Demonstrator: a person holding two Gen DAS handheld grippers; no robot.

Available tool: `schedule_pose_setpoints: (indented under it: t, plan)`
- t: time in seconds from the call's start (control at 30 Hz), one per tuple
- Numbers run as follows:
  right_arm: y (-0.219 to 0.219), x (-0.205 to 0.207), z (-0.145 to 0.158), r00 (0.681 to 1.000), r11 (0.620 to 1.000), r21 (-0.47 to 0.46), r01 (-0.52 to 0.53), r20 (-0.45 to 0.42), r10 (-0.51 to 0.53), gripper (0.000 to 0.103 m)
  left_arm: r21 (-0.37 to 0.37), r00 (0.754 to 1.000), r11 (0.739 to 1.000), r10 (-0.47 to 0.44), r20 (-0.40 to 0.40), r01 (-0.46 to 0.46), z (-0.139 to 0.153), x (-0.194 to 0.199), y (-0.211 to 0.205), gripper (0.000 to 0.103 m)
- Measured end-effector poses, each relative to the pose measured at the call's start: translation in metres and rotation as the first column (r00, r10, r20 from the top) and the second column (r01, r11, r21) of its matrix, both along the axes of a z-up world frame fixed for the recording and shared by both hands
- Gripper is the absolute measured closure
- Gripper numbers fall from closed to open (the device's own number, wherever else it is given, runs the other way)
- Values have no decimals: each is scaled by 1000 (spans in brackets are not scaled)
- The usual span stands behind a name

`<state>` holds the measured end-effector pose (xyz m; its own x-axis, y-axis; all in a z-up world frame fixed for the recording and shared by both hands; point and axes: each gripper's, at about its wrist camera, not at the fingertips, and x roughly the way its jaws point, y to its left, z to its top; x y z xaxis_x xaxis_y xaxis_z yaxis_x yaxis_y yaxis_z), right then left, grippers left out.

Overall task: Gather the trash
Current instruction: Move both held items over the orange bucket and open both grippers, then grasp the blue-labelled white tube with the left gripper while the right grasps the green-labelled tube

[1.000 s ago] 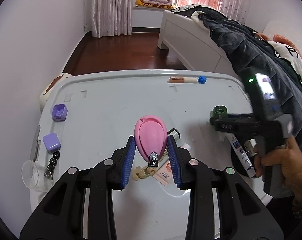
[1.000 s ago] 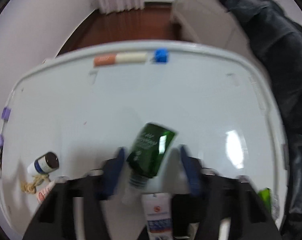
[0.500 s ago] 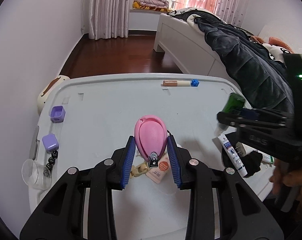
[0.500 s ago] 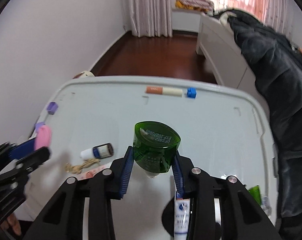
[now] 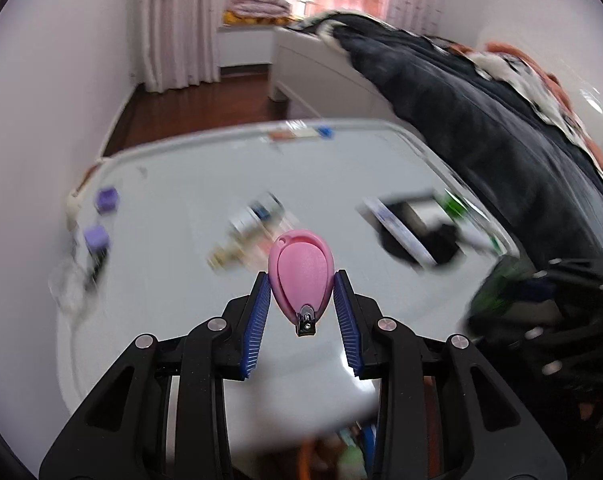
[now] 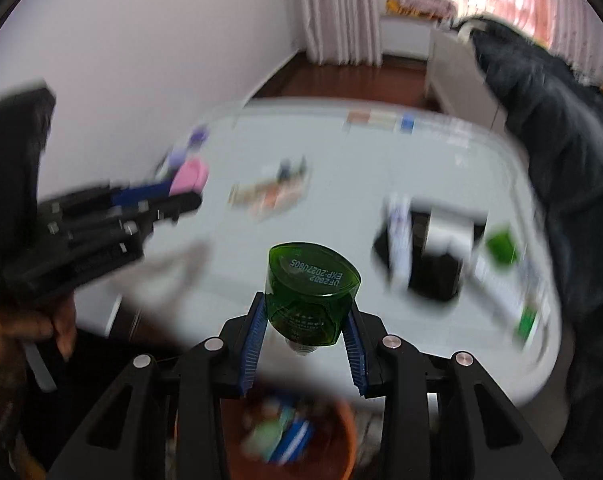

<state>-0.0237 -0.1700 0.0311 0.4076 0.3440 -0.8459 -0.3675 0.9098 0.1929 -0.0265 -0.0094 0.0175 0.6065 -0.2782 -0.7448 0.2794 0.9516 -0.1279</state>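
Note:
My left gripper (image 5: 301, 280) is shut on a pink nail clipper (image 5: 301, 276) and holds it above the near edge of the white table (image 5: 181, 184). My right gripper (image 6: 307, 304) is shut on a green bottle (image 6: 311, 296), upside down, held above an orange bin (image 6: 341, 452) with trash in it. The left gripper also shows in the right wrist view (image 6: 157, 196), to the left. The bin's contents show faintly in the left wrist view (image 5: 341, 452), below the left gripper.
On the table lie a small bottle with rope and packet (image 5: 253, 224), a tube on a black pad (image 5: 401, 232), green items (image 5: 453, 204), purple boxes (image 5: 97, 236) and a far stick (image 5: 301, 134). A bed with dark bedding (image 5: 481, 112) stands right.
Both grippers have pulled back from the table toward its near edge with their objects. The bin has come into view below them. The frames are now blurred by motion.

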Motion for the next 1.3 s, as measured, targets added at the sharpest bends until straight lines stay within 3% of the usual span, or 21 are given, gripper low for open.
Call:
schedule_pose_setpoints:
  t: [0.13,0.33,0.37,0.4,0.43,0.47,0.53,0.7,0.83,0.9,0.97,1.03,1.1,1.17,1.23,1.3]
  plan:
    - [-7,-52,-50,989,999,-25,-42,-144,38,66,0,994,997,-76,-79,76,-23,-56,-18,70]
    - [-8,-91,-114,941,998,-38,-46,-336,30,66,-18,947,987,-160,-280,161,-78,-106,-32,69]
    - [-8,-93,-120,935,998,-50,-35,-355,15,62,-21,938,986,-163,-307,164,-83,-107,-34,63]
    - [-7,-92,-125,922,998,-59,-38,-388,12,44,-32,924,984,-176,-340,176,-88,-107,-36,58]
    - [-7,-91,-126,917,997,-64,-31,-399,3,33,-29,922,984,-174,-345,175,-91,-107,-37,50]
    - [-10,-90,-123,921,998,-69,-8,-389,-19,30,-7,927,987,-154,-341,161,-93,-107,-37,42]
    - [-16,-85,-112,934,998,-64,26,-354,-47,28,15,928,989,-130,-348,144,-95,-105,-35,38]
    - [-52,-53,-62,960,987,28,156,-239,-145,27,-18,944,996,-90,-317,89,-85,-98,-25,38]
    - [-83,-19,-1,975,971,94,218,-63,-213,15,25,966,997,-68,-249,77,-64,-82,-32,38]
    - [-100,1,30,959,959,85,269,64,-275,12,12,975,998,-57,-214,61,-50,-63,-43,38]
    - [-116,20,54,919,943,76,325,208,-334,11,-1,983,999,-47,-176,47,-36,-42,-54,38]
    - [-130,29,61,855,918,38,394,351,-382,10,-6,988,999,-41,-149,40,-28,-24,-68,38]
    - [-143,31,51,805,893,20,449,424,-414,10,-25,991,999,-29,-133,26,-23,0,-86,38]
    - [-152,35,38,814,874,29,485,349,-463,10,-30,992,999,-20,-124,17,-24,24,-104,40]
    - [-161,37,37,832,880,114,461,290,-473,10,-8,993,1000,-10,-114,9,-29,43,-118,49]
    - [-165,35,36,822,874,100,476,302,-483,7,19,991,1000,-2,-130,5,-40,65,-129,57]
